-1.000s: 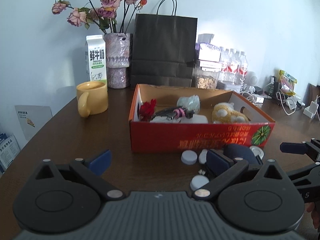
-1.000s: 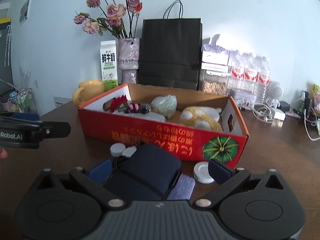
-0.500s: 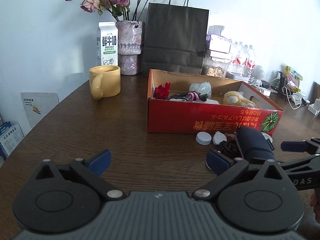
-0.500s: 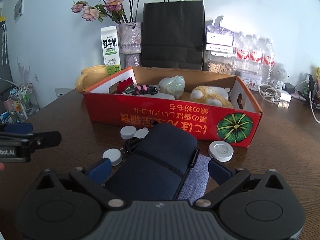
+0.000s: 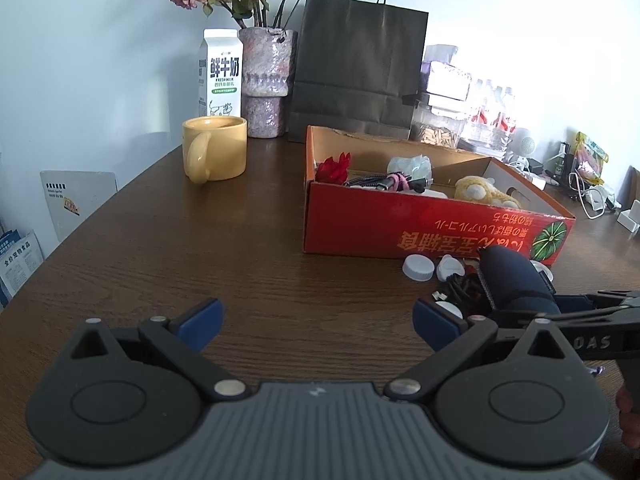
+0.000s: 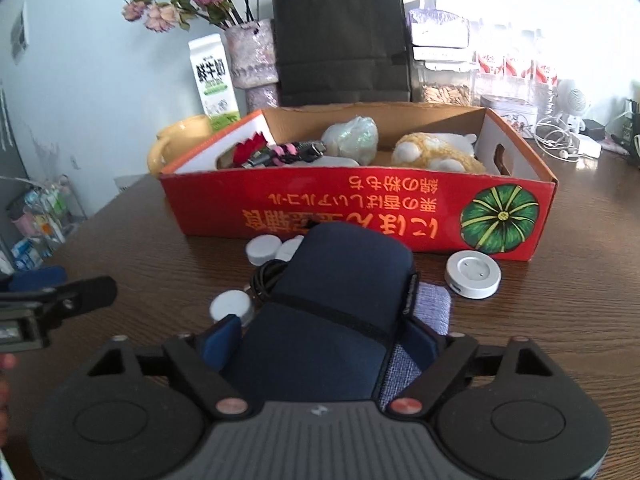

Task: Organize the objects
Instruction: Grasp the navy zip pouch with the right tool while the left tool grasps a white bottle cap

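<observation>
Navy padded fabric pouch (image 6: 340, 304) clamped in right gripper (image 6: 320, 340), left gripper (image 5: 316, 320) wide, empty. Could snag tangled black cable (image 6: 268, 276), dragging white caps (image 6: 262, 250).

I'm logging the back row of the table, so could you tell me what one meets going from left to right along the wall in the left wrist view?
Milk carton → flower vase → black paper bag → jar of snacks → water bottles.
</observation>
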`<action>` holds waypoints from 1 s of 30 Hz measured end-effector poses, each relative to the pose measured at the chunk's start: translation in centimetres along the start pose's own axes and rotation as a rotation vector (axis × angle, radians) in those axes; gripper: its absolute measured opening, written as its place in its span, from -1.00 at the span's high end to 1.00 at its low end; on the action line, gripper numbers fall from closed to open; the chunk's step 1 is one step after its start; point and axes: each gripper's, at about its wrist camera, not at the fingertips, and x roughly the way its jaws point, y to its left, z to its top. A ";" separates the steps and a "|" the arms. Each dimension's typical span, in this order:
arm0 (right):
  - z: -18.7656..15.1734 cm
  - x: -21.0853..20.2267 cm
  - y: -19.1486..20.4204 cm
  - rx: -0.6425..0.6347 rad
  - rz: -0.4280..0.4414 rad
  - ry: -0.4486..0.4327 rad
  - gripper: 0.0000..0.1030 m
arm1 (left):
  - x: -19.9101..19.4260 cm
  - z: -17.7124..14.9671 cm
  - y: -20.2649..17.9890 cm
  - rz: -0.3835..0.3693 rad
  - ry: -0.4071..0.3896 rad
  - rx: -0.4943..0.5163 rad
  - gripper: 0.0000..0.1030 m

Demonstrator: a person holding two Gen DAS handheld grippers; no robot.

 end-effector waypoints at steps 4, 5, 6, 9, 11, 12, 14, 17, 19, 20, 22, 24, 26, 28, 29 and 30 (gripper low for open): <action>0.0 -0.3 0.1 -0.004 -0.003 -0.017 -0.42 | 0.1 -0.1 0.0 0.001 0.004 -0.002 -1.00; 0.0 -0.3 0.1 -0.004 -0.001 -0.020 -0.39 | 0.1 -0.1 0.0 0.001 0.004 -0.001 -1.00; 0.1 -0.4 0.1 -0.003 0.003 -0.024 -0.38 | 0.1 -0.1 -0.1 0.002 0.004 0.000 -1.00; 0.2 -0.9 0.0 0.006 0.012 -0.043 -0.34 | 0.1 0.0 -0.2 0.002 0.003 0.004 -1.00; 0.2 -1.3 -0.1 0.010 0.016 -0.059 -0.31 | 0.1 0.0 -0.4 0.002 0.004 0.007 -1.00; 0.3 -1.4 -0.2 0.010 0.018 -0.065 -0.29 | 0.1 0.0 -0.5 0.003 0.005 0.010 -1.00; 0.3 -1.7 -0.4 0.008 0.022 -0.074 -0.26 | 0.2 0.0 -0.8 0.002 0.006 0.014 -1.00; 0.3 -2.0 -0.6 0.004 0.027 -0.085 -0.24 | 0.3 0.0 -1.4 -0.002 0.010 0.023 -1.00; 0.2 -2.0 -0.8 -0.005 0.026 -0.080 -0.24 | 0.4 -0.1 -1.9 -0.006 0.013 0.032 -1.00; 0.1 -2.0 -0.7 -0.014 0.019 -0.076 -0.24 | 0.5 -0.1 -2.1 -0.008 0.015 0.037 -1.00; 0.0 -1.6 -0.8 -0.021 0.013 -0.060 -0.25 | 0.6 -0.1 -2.6 -0.012 0.016 0.045 -1.00; -0.1 -1.2 -1.0 -0.020 0.016 -0.047 -0.26 | 0.6 -0.2 -3.0 -0.013 0.019 0.049 -1.00; -0.2 -1.2 -1.1 -0.025 0.018 -0.044 -0.27 | 0.7 -0.2 -3.2 -0.014 0.022 0.053 -1.00; -0.2 -1.0 -1.1 -0.032 0.018 -0.037 -0.30 | 0.9 -0.3 -3.3 -0.012 0.028 0.056 -1.00; -0.3 -0.7 -1.0 -0.038 0.018 -0.025 -0.34 | 1.0 -0.3 -3.3 -0.012 0.030 0.058 -1.00; -0.3 -0.5 -1.0 -0.041 0.018 -0.012 -0.37 | 1.0 -0.3 -3.4 -0.011 0.032 0.059 -1.00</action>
